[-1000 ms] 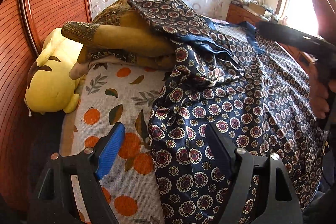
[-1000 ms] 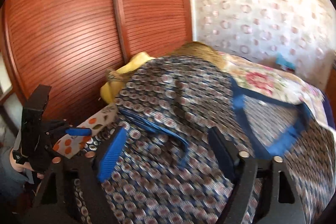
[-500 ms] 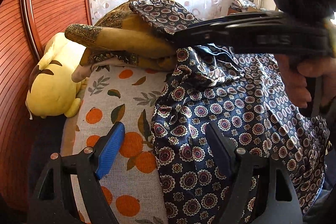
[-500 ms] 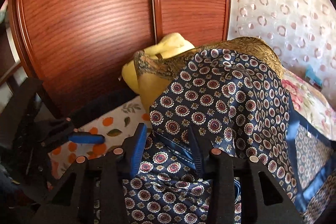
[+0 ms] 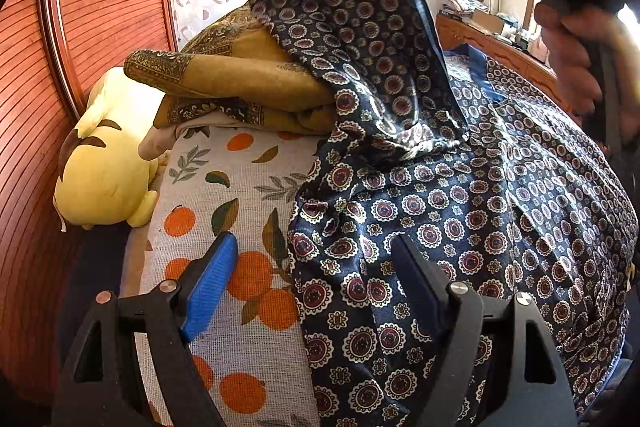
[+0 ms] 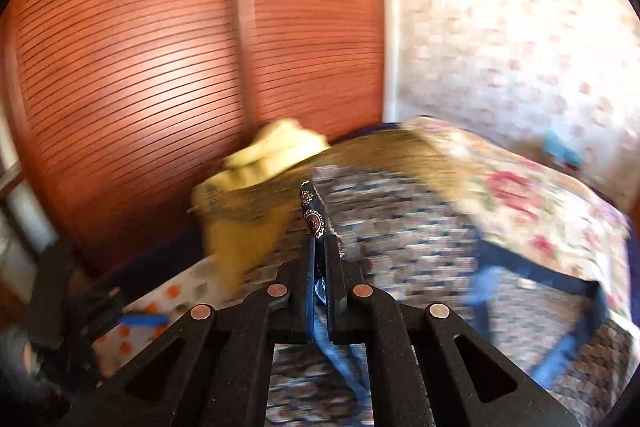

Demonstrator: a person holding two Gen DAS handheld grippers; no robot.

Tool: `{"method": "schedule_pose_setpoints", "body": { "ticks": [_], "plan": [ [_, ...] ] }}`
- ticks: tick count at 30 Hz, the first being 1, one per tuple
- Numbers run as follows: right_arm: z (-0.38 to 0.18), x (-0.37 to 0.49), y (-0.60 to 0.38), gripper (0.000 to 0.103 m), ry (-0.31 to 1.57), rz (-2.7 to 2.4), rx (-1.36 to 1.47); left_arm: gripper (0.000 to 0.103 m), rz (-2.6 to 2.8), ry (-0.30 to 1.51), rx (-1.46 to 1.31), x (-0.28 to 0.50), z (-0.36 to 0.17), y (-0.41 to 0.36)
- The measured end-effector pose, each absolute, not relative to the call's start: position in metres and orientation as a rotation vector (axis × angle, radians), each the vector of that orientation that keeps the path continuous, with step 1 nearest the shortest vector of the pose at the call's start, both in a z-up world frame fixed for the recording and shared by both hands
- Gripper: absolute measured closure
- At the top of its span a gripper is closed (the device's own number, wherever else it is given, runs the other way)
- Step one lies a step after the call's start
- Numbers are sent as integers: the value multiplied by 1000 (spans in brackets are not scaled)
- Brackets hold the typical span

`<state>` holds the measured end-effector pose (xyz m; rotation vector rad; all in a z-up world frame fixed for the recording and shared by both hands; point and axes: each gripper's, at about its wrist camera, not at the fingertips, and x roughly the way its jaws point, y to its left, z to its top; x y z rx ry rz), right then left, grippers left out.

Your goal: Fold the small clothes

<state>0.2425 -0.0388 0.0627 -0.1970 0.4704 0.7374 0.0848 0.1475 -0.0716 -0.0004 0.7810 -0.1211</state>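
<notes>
On the bed (image 5: pixel 240 327) lies one navy patterned garment (image 5: pixel 460 211), spread and rumpled, its far corner lifted clear by the right tongs (image 6: pixel 319 251), which are clamped on that cloth. I judge the folding barely begun — no crease is laid yet, and the raised corner has to be carried across and smoothed. Left tongs (image 5: pixel 316 279) stand wide, holding nothing, over the garment's near edge. Beyond it: one mustard cushion (image 5: pixel 240 83) and one yellow plush (image 5: pixel 104 163).
</notes>
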Motion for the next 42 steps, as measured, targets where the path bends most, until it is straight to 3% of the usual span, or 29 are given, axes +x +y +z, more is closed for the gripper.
{"method": "schedule_pose_setpoints", "body": {
  "ticks": [3,6,8,10,21,42],
  "plan": [
    [61,271,-61,96,507,578,-156,23,-111,787,4,85,-71,147],
    [51,289,-75,80,551,500,-171,23,-112,802,-26,85,-69,150],
    [47,291,-86,54,555,478,-166,24,-119,801,-53,83,-65,151],
    [45,293,-91,46,553,475,-157,23,-115,778,-52,80,-57,149],
    [21,191,-157,46,595,521,-161,23,-204,710,-3,91,-19,100],
    [15,128,-331,46,680,267,-55,24,-429,868,211,187,-38,-70]
  ]
}}
